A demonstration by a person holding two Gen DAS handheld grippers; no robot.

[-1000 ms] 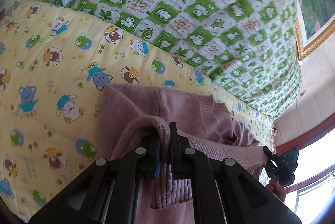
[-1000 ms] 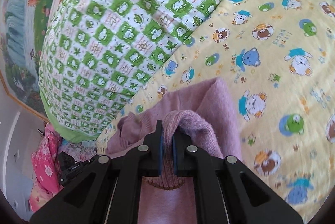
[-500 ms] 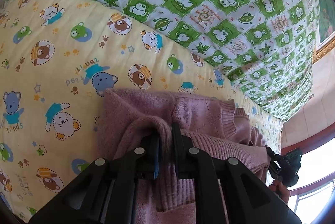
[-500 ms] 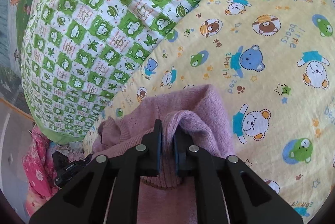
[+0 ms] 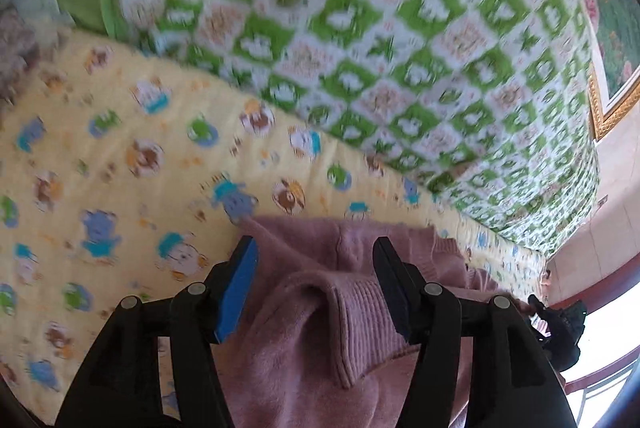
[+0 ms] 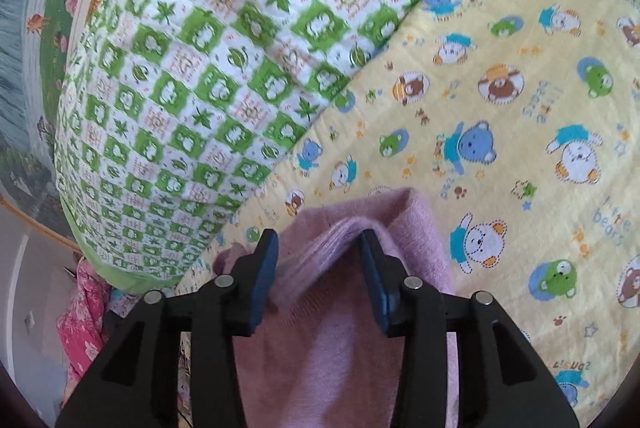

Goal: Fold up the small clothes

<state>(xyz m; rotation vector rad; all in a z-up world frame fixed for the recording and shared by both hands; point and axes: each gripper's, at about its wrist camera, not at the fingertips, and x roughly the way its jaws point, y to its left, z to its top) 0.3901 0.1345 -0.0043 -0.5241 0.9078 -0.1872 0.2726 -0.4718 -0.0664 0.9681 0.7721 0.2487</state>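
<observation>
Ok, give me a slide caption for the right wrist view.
Right gripper open above the folded pink sweater on the yellow bear-print sheet.

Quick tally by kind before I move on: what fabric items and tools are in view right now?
Pink knit sweater: 1
Yellow bear-print sheet: 1
Green-and-white checked quilt: 1
Tools, left tool and right tool, both open: 2
Total: 5
</observation>
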